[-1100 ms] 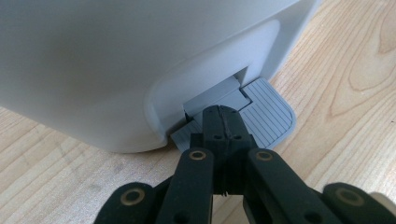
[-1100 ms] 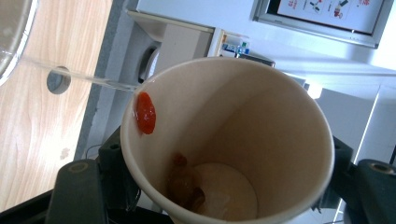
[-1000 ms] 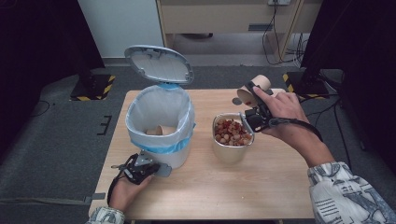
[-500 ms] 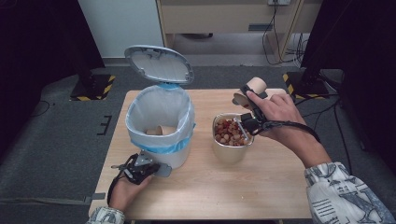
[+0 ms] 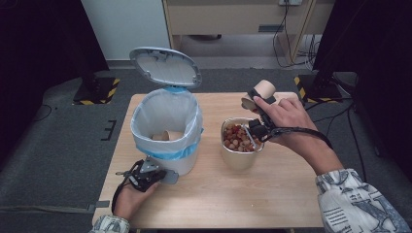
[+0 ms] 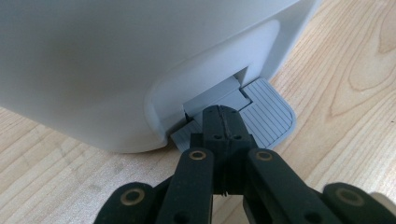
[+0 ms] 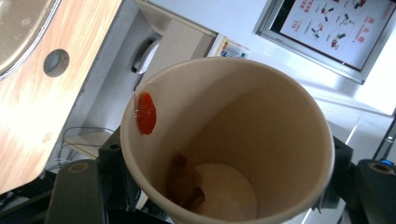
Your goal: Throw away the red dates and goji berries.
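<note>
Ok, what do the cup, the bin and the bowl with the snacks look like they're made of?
The cup looks like paper: matte beige wall with a thin rolled rim and a red smear inside. The bin seems smooth pale grey plastic with a ribbed pedal and a thin white liner. The bowl looks like dull brushed metal, though that is less certain.

Worktop [image 5: 272, 194], light wood grain, is standing on grey floor [image 5: 58, 145]. Bin [image 5: 167, 128] is sitting on its left half, lid up, pedal [image 6: 268, 114] lying flat against the wood at the near base. Metal bowl [image 5: 238, 158] is resting right of centre, just beside the bin, apart from it. Near and right parts of the surface are lying bare.
</note>
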`<state>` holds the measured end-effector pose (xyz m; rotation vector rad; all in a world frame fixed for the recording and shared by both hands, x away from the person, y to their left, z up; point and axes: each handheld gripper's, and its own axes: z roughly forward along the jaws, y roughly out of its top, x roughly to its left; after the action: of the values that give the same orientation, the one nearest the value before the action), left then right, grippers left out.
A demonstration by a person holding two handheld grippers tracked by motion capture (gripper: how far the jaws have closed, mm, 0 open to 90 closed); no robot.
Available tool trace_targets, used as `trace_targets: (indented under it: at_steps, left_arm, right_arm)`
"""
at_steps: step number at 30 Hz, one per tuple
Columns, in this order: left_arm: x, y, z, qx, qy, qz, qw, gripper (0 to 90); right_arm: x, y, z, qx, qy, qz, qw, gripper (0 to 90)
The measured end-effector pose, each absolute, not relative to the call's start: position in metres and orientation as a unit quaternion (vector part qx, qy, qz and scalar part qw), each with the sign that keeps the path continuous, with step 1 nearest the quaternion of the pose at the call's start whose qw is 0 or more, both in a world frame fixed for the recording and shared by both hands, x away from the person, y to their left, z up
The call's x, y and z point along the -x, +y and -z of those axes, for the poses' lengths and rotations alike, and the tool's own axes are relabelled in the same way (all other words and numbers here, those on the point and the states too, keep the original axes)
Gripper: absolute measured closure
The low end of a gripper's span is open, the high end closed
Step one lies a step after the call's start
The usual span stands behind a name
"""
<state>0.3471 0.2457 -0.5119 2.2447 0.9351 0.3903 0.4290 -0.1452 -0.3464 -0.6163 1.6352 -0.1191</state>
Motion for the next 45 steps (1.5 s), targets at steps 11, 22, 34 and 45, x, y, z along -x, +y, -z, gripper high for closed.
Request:
trace_targets:
  at_steps: [11,22,34,45]
  left_arm:
    - [-0.347,0.246,0.512,-0.859,0.359,-0.149,0.333,89.9]
    - [-0.347,0.246,0.512,-0.859,0.358,-0.149,0.333,89.9]
    - [-0.347,0.246,0.512,-0.859,0.358,-0.149,0.333,89.8]
    - [-0.347,0.246,0.512,-0.860,0.358,-0.149,0.333,89.9]
  right_arm:
    - [-0.423,-0.136,0.352,0.303,0.689,0.076,0.654,29.0]
    - [-0.419,-0.140,0.364,0.351,0.663,0.131,0.649,29.8]
    - [-0.423,-0.138,0.371,0.334,0.673,0.119,0.649,29.7]
    - [-0.429,-0.147,0.367,0.261,0.722,0.045,0.639,29.2]
